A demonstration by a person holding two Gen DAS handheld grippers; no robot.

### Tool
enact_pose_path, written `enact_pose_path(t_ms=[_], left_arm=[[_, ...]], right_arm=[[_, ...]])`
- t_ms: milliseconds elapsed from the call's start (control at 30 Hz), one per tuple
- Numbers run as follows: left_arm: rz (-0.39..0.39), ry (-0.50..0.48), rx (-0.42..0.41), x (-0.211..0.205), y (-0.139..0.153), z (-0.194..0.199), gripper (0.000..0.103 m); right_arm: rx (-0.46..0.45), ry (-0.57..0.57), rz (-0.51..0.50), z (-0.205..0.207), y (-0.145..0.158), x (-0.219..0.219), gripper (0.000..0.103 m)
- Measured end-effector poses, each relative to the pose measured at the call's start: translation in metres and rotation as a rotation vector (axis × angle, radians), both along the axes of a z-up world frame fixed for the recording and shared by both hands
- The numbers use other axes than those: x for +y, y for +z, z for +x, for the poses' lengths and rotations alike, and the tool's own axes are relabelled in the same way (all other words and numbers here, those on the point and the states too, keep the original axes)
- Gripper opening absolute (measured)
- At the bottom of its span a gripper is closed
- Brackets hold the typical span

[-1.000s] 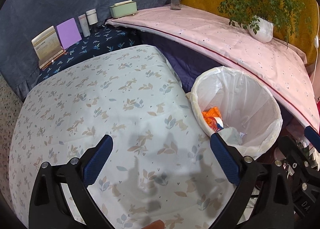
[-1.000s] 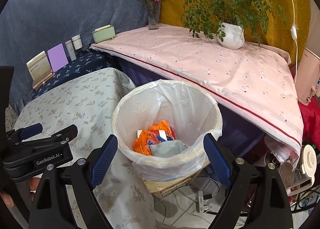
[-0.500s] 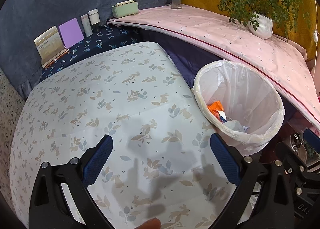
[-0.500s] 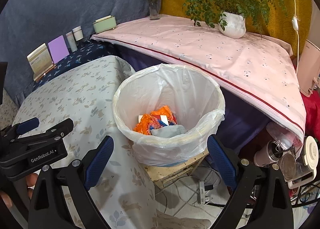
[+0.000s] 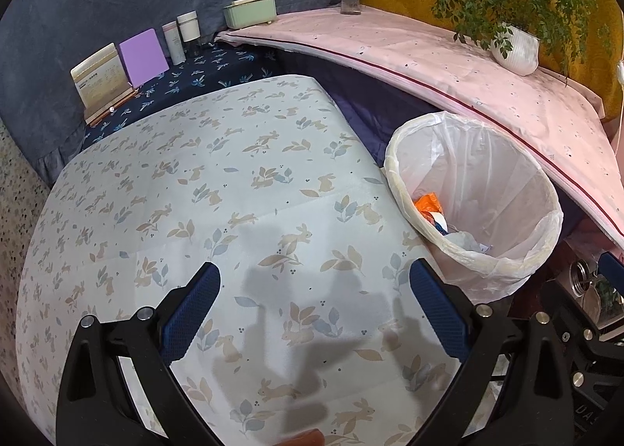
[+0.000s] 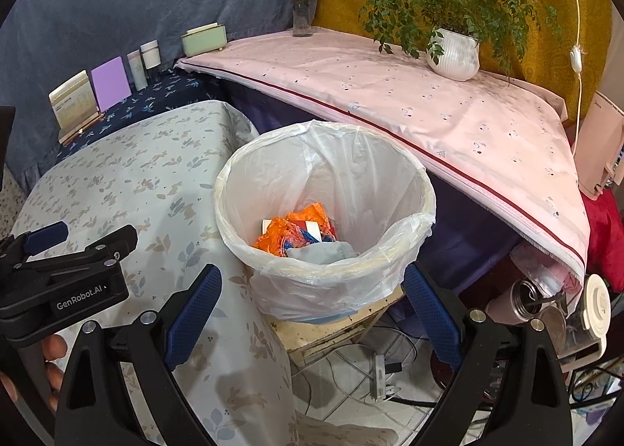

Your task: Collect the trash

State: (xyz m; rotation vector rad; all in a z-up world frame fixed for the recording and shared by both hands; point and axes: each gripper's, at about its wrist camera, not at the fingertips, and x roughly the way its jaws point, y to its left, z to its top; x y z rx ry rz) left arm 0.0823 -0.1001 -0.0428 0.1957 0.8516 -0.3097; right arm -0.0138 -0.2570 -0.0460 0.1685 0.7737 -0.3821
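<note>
The left gripper [image 5: 314, 290] hangs over the rabbit-print tablecloth [image 5: 202, 188], its 2 jaws spread wide and holding nothing. Just beside the table's right edge stands the bag-lined bin [image 6: 425, 204], with orange wrappers [image 6: 296, 231] and gray trash at its bottom. The right gripper [image 6: 312, 292] hovers at the bin's near rim, jaws wide and empty.

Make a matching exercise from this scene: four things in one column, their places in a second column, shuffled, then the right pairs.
Things:
1. orange wrapper
2. white plant pot
3. purple card
4. flower vase

Places:
A. on the dark blue floral cloth, beside the cream card
B. inside the lined trash bin
C. at the far corner of the pink cloth, by the blue backdrop
D. on the pink cloth, before the yellow backdrop

Pairs: 1-B, 2-D, 3-A, 4-C
</note>
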Motion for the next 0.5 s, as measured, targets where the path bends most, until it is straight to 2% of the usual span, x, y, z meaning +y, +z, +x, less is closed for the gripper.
enact_pose_path(t_ms=[500], left_arm=[[-0.005,-0.008,0.003,-0.0036,-0.0013,-0.0046,0.093]], right_arm=[[-0.003,-0.014,-0.009,-0.005,-0.0018,0.0019,0.091]])
